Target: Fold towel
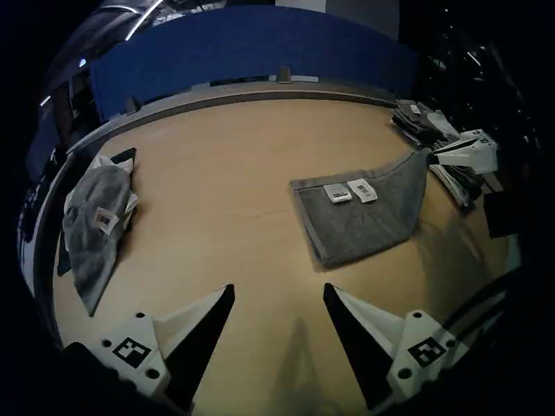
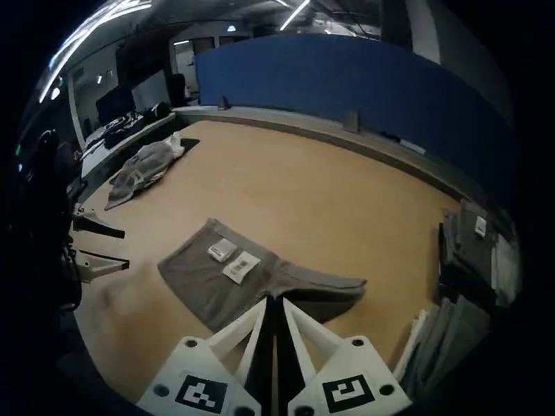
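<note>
Closest in the left gripper view, the left gripper [image 1: 277, 288] hangs over bare table [image 1: 229, 173] with its fingers spread wide, holding nothing. Just beyond it the towel [image 1: 361, 225] lies near the table's middle, with two labels [image 1: 362, 190] face up by its far edge. The right gripper [image 2: 275, 299] has its fingers pinched together on the towel's edge, and the left gripper view shows that corner raised off the wood. Farther off, a crumpled heap [image 1: 97, 208] of grey cloth sits at one table end and a stack [image 2: 472, 277] of folded cloths at the other. A blue partition [image 1: 257, 48] closes the back.

The step looks like the first fold, barely begun, with one corner held. To do it well, the left gripper probably needs to take the matching corner on the same edge so both rise together. One corner alone would likely drag the cloth askew. Carrying the edge low and level until corner meets corner should keep the fold square.
</note>
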The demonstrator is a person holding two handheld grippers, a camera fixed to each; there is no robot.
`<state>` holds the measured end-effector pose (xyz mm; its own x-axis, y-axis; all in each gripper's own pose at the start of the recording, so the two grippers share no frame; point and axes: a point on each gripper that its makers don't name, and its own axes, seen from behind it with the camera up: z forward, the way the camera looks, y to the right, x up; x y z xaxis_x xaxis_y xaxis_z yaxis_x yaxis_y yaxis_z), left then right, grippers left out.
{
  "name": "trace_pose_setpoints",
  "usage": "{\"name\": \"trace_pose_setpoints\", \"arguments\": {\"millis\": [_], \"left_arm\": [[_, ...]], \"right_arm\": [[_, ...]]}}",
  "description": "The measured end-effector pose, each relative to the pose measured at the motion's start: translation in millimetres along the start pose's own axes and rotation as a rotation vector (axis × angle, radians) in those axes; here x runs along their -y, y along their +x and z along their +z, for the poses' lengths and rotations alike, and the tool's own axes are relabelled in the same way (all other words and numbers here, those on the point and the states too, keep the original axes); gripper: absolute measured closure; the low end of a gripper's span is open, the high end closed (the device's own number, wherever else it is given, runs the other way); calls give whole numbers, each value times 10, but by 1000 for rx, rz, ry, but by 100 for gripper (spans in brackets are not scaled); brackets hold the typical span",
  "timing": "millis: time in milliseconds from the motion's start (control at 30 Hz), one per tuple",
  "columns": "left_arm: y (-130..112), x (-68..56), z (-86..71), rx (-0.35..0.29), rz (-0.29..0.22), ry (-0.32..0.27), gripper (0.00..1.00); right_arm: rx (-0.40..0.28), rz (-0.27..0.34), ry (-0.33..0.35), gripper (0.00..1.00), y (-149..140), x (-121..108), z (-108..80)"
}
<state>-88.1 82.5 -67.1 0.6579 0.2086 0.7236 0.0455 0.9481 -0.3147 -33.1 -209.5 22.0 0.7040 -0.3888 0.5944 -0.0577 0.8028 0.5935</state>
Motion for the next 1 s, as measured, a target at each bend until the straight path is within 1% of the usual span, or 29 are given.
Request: {"name": "trace_pose_setpoints", "arguments": {"millis": [100,267,467,600,767,867,1000], "left_arm": [[3,34,-31,-6,-7,5,5],[2,103,-85,-18,-17,16,5],[-29,169,-136,-26,-35,30,5],[-59,207,-156,-30,-53,37,5],[-92,250,-164,-34,-71,46,5],[-105,257,-158,-36,-80,47,5],[-118,258,-139,-37,-87,47,5]], "right_arm": [[-6,-20,28,99,102,175,110],[-3,-64,86,99,225,559,298],[28,-130,153,99,222,1023,524],[59,-163,198,99,146,1284,659],[107,-193,255,99,-52,1558,811],[136,-212,279,99,-196,1661,873],[161,-229,300,99,-335,1734,926]]}}
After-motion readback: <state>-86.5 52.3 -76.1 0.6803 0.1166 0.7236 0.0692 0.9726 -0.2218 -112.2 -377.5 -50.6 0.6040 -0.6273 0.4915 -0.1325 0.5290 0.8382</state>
